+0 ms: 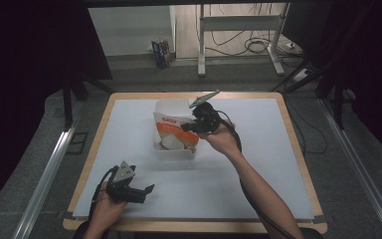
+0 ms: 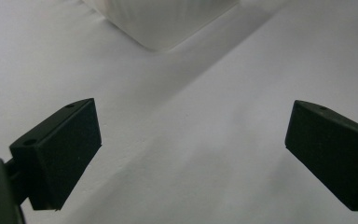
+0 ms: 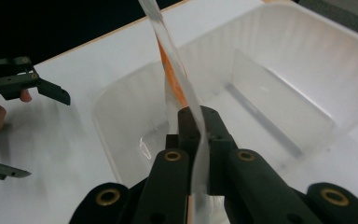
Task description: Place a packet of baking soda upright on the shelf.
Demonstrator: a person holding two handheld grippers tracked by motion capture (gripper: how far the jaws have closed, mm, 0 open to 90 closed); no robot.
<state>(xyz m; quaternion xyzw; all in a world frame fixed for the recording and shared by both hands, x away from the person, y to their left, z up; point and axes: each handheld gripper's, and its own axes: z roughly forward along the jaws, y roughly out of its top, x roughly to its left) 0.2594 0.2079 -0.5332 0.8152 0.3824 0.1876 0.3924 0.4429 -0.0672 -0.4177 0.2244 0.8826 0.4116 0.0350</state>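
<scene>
A flat white and orange packet (image 1: pixel 171 130) stands upright inside a clear plastic bin (image 1: pixel 174 153) at the middle of the white table. My right gripper (image 1: pixel 187 126) is shut on the packet's right edge. In the right gripper view the packet (image 3: pixel 172 79) is edge-on, pinched between the black jaws of the right gripper (image 3: pixel 196 116), over the bin (image 3: pixel 307 46), which has a divider wall inside. My left gripper (image 1: pixel 146 193) rests low near the table's front left, open. In the left gripper view that left gripper (image 2: pixel 191 144) has nothing between its wide-apart jaws.
A corner of the bin (image 2: pixel 163 23) lies ahead of the left gripper. The white mat (image 1: pixel 258 174) has a wooden border. Beyond the far edge are desk legs (image 1: pixel 201 45), floor cables (image 1: pixel 258 47) and a small box (image 1: pixel 161 52). Metal rails (image 1: pixel 49 169) flank the table.
</scene>
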